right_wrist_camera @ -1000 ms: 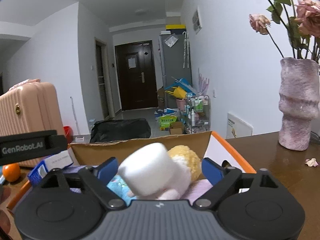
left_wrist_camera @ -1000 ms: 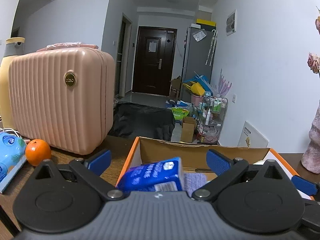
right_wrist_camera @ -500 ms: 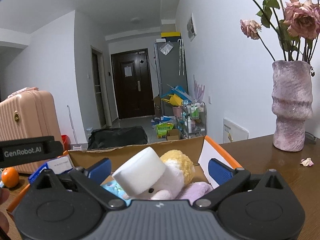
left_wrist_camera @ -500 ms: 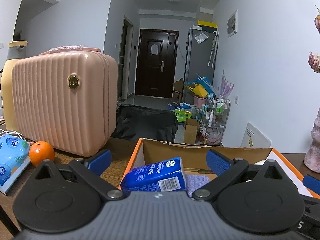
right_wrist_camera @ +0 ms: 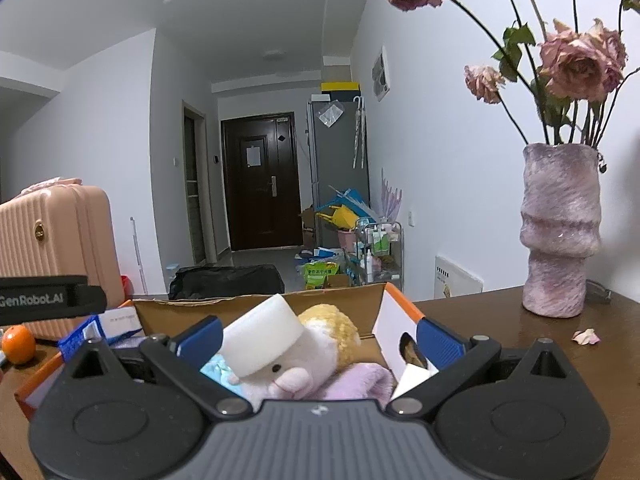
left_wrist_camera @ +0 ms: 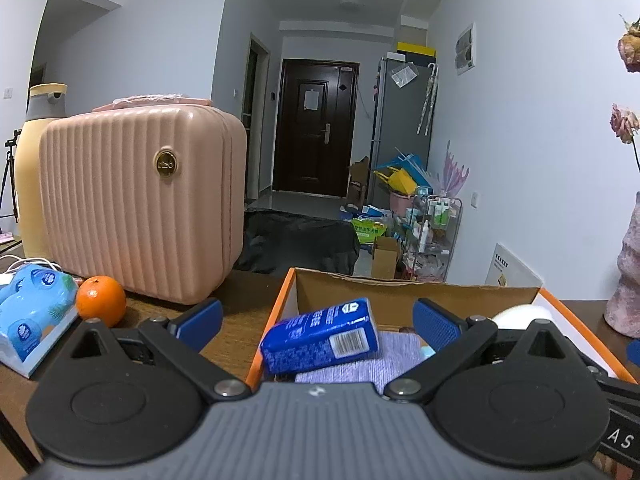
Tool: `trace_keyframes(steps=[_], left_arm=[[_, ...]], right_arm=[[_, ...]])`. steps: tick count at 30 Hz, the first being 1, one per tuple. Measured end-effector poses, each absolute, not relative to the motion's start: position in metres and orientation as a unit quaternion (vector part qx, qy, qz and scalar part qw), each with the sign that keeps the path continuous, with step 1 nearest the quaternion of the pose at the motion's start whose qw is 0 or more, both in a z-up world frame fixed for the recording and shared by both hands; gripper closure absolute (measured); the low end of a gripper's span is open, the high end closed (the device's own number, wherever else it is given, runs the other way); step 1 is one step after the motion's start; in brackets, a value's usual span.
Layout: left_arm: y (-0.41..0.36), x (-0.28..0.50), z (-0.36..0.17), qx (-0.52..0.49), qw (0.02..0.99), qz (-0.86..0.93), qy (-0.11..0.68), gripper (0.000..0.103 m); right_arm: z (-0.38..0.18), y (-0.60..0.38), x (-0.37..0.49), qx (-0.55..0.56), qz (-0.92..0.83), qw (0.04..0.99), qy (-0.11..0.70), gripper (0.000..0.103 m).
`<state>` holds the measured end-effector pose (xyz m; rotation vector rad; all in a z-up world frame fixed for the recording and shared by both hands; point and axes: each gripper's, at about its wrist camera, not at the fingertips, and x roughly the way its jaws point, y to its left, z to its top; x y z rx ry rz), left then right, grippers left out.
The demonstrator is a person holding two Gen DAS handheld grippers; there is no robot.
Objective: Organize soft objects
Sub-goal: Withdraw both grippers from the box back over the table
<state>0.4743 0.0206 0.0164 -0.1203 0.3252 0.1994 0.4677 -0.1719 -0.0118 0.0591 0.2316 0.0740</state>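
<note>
Right gripper (right_wrist_camera: 319, 334) jaws just widened, releasing plush toy (right_wrist_camera: 308, 356).

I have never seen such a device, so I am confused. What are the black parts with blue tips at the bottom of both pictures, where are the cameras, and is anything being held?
No robot here: a person carries one hand-held gripper in each hand, each with a camera looking forward along its blue-tipped jaws. One picture comes from the left gripper, the other from the right gripper.

On the brown table stands an open cardboard box holding a plush toy, a white foam block and a blue tissue pack. Around it are an orange, a pink case and a vase.

Both jaws stand wide open; the right ones have just finished opening. Nothing is held.
</note>
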Motion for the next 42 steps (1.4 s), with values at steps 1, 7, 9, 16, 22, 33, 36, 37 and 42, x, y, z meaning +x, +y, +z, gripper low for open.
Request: trace_keyframes(steps=[1, 7, 9, 16, 22, 33, 36, 37, 42], left_arm=[[0.02, 0.472, 0.016, -0.059, 0.98, 0.099, 0.161, 0.0], [0.015, 0.455, 0.016, -0.051, 0.981, 0.096, 0.16, 0.0], [0.013, 0.451, 0.015, -0.047, 0.982, 0.094, 0.16, 0.0], [0.007, 0.435, 0.015, -0.047, 0.982, 0.093, 0.16, 0.0], [0.0, 0.417, 0.012, -0.047, 0.981, 0.09, 0.165, 0.0], [-0.016, 0.379, 0.009, -0.045, 0.98, 0.082, 0.173, 0.0], [-0.019, 0.371, 0.007, -0.042, 0.98, 0.08, 0.176, 0.0], [-0.02, 0.368, 0.007, -0.042, 0.98, 0.079, 0.178, 0.0], [-0.027, 0.355, 0.002, -0.039, 0.978, 0.074, 0.189, 0.0]], right_arm=[[-0.011, -0.173, 0.466, 0.028, 0.037, 0.992, 0.114, 0.0], [-0.01, -0.18, 0.452, 0.019, 0.037, 0.993, 0.108, 0.0], [-0.01, -0.182, 0.447, 0.017, 0.038, 0.993, 0.106, 0.0], [-0.011, -0.192, 0.428, 0.009, 0.037, 0.994, 0.104, 0.0], [-0.011, -0.204, 0.408, 0.001, 0.034, 0.994, 0.105, 0.0], [-0.012, -0.224, 0.374, -0.009, 0.033, 0.993, 0.111, 0.0], [-0.012, -0.229, 0.366, -0.012, 0.034, 0.993, 0.112, 0.0], [-0.013, -0.23, 0.364, -0.013, 0.034, 0.993, 0.113, 0.0], [-0.014, -0.235, 0.352, -0.016, 0.036, 0.992, 0.117, 0.0]])
